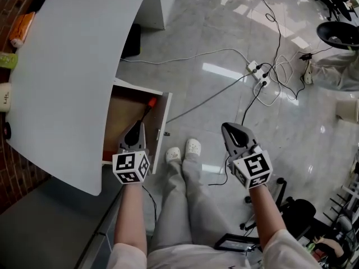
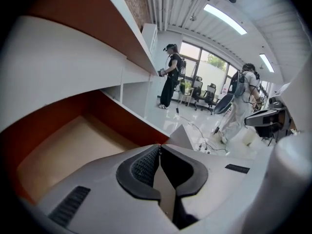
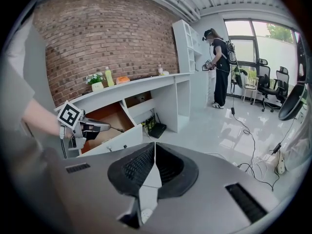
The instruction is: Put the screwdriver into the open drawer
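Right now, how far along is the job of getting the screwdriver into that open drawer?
Looks nearly done: the orange-handled screwdriver already shows inside the open drawer. In hand: nothing; the left tongs beside it and the right tongs over the floor are both shut and empty. Left: probably only drawing back.

Drawer (image 1: 162, 122): we found its left part hidden beneath the white desktop (image 1: 73, 66). Screwdriver (image 1: 150, 103): the near end of its shaft was covered by the left gripper (image 1: 138, 126). Orange object (image 1: 22, 29) and white container (image 1: 4, 97): both were cut off by the head view's left edge. We could not read the container's print, which was too small.
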